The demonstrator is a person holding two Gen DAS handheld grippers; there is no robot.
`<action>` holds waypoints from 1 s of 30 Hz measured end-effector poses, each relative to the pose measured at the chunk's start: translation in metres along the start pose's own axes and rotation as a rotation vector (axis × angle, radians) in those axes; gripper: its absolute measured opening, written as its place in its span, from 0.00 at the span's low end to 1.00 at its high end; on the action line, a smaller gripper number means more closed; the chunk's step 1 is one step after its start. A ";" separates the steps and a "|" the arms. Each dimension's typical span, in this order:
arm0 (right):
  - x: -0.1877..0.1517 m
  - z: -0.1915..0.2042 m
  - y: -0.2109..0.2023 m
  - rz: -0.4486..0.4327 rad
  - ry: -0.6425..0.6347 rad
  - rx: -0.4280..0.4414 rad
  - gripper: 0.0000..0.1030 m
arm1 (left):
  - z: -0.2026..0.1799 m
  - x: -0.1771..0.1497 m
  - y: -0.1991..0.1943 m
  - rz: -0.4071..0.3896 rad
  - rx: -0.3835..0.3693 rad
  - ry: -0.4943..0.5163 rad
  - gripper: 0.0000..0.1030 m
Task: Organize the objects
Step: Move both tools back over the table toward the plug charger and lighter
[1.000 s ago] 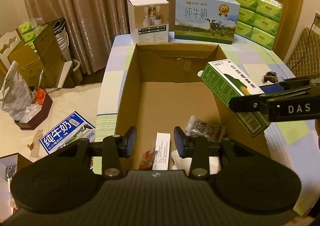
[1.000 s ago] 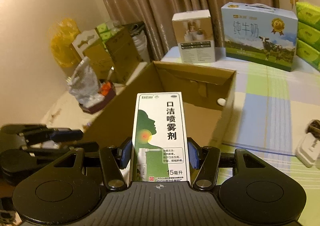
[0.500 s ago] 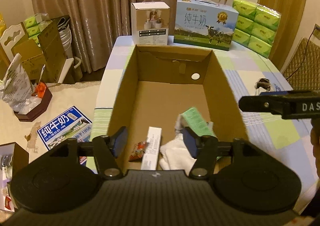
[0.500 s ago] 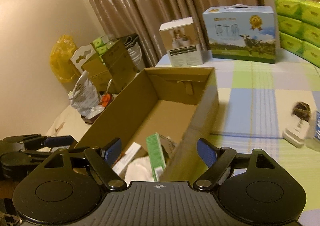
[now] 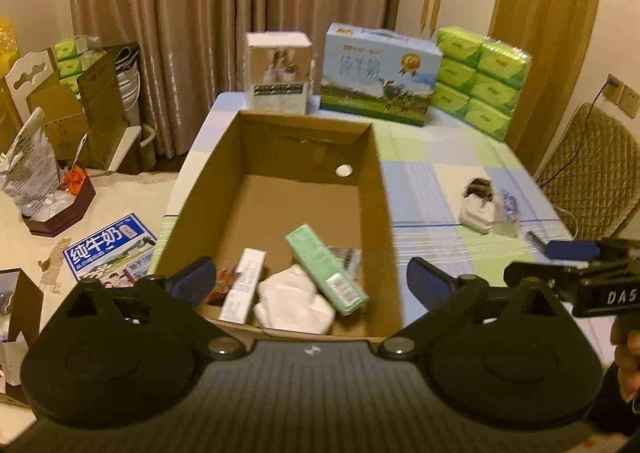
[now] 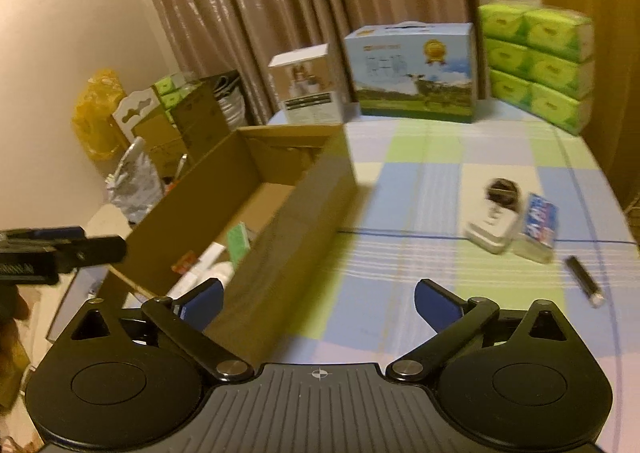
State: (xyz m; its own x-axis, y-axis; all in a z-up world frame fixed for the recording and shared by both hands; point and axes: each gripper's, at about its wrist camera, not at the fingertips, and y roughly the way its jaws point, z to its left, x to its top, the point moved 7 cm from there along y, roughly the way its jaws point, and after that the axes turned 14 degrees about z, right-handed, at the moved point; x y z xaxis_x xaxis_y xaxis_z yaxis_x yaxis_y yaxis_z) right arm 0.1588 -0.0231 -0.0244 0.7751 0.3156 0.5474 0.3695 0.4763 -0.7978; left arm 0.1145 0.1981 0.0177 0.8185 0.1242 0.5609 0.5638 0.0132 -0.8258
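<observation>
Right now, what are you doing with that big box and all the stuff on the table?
A person is tidying small things into the cardboard box with a gripper in each hand. The green box now lies inside it, next to a white box and a white cloth. Both the left gripper and the right gripper have just been opening and hold nothing. A blue packet, a white gadget and a black pen still wait on the checked tablecloth.

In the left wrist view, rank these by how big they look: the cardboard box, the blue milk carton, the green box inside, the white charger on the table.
1. cardboard box
2. blue milk carton, though it stands farther back
3. green box
4. white charger
</observation>
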 end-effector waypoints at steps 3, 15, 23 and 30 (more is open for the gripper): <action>-0.011 -0.017 -0.015 -0.011 0.022 -0.022 0.98 | -0.014 -0.003 -0.009 -0.014 -0.007 0.005 0.98; -0.049 -0.088 -0.073 -0.074 0.140 -0.137 0.98 | -0.067 -0.020 -0.020 -0.037 -0.079 -0.004 0.99; -0.065 -0.133 -0.098 -0.106 0.250 -0.197 0.98 | -0.112 -0.019 -0.016 -0.035 -0.112 0.046 0.99; -0.075 -0.160 -0.111 -0.119 0.304 -0.218 0.98 | -0.149 -0.018 -0.001 -0.009 -0.142 0.093 0.99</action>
State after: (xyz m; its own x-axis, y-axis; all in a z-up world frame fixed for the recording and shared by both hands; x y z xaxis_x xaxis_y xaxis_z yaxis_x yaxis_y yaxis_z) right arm 0.1418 -0.2310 -0.0169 0.8245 -0.0041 0.5658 0.5410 0.2988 -0.7862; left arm 0.1158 0.0485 0.0176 0.8164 0.0322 0.5766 0.5756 -0.1276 -0.8077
